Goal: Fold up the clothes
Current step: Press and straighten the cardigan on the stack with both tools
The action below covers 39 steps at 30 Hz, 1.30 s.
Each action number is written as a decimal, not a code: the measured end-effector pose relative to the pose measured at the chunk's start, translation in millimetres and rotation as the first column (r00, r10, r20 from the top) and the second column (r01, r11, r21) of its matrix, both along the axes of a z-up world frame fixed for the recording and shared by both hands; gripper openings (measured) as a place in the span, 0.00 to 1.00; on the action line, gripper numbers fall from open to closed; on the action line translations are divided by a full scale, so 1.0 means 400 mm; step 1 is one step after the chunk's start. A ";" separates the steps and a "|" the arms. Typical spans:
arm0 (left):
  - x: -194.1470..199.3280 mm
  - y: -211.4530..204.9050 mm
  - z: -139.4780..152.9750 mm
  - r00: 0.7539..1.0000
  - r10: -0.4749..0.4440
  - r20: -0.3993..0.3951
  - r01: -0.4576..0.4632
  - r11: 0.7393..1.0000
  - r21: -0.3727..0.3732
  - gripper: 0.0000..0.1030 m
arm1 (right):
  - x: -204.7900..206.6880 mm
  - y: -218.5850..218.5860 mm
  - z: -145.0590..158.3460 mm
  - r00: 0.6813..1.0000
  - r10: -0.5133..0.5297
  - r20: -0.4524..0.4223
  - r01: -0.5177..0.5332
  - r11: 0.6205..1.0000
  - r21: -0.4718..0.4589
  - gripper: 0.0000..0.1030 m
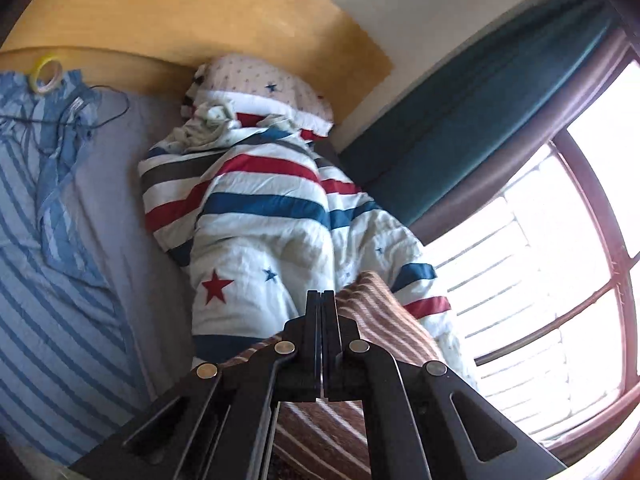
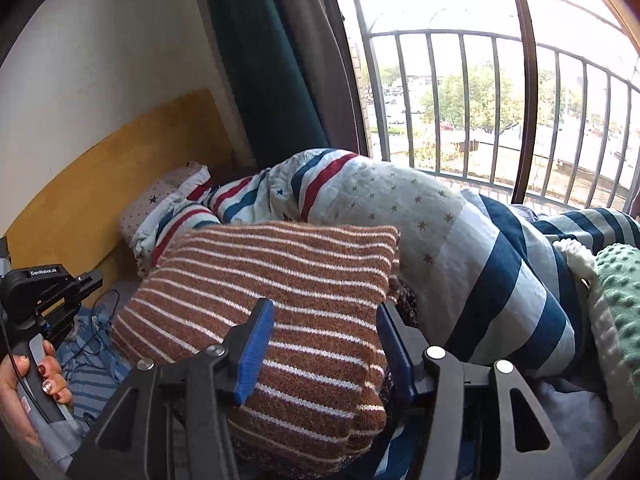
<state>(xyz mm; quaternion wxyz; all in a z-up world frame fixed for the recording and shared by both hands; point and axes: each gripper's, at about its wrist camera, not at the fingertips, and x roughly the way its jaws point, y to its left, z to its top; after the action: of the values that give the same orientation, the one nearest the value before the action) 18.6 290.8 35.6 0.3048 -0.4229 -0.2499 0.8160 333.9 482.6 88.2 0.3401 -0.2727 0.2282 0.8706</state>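
Your right tongs (image 2: 320, 344) sit nearest, spread, blue pads on either side of the folded brown striped sweater (image 2: 280, 280); whether the pads actually touch the knit I can't tell. No earlier view, so just the stance. Sweater lies folded flat on the bed, partly on the star-and-stripe duvet (image 2: 400, 208).

Your left tongs (image 1: 321, 312) are pressed together, nothing between them, tips just over the sweater's near edge (image 1: 380, 312). In the right wrist view your left hand (image 2: 36, 380) grips that tool's handle, left of the sweater.

Relative to the sweater:
- Just behind it: duvet, bunched up lengthwise along the bed.
- Right of it: navy-striped bedding (image 2: 520, 280) and a green dotted blanket (image 2: 620, 292).
- Left of it: grey sheet (image 1: 120, 200), then a blue striped garment (image 1: 48, 240) spread out, a black cable (image 1: 112, 116) across it.
- Far behind: starred pillow (image 1: 264, 84) against the wooden headboard (image 1: 180, 20); yellow tape roll (image 1: 46, 74) at the far left corner.
- Behind right: teal curtain (image 2: 272, 60), barred window (image 2: 500, 100).
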 end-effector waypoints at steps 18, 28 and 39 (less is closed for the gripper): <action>-0.064 0.353 -0.182 0.961 -0.250 0.120 0.262 0.960 -0.100 0.03 | -0.061 0.192 -0.238 0.994 -0.079 0.073 0.089 0.985 -0.150 0.74; -0.075 0.343 -0.193 0.966 -0.238 0.101 0.248 0.963 -0.101 0.03 | -0.048 0.190 -0.245 0.996 -0.079 0.038 0.084 0.984 -0.157 0.80; -0.025 0.223 -0.094 0.968 -0.249 0.031 0.246 0.967 0.069 0.02 | -0.019 0.189 -0.017 0.994 -0.068 -0.081 0.051 0.981 -0.189 0.58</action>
<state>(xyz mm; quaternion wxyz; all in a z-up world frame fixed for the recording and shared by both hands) 8.7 380.2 -2.1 0.4127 -0.4565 -0.2273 0.7547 326.5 558.2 81.2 0.3287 -0.2581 0.3315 0.8459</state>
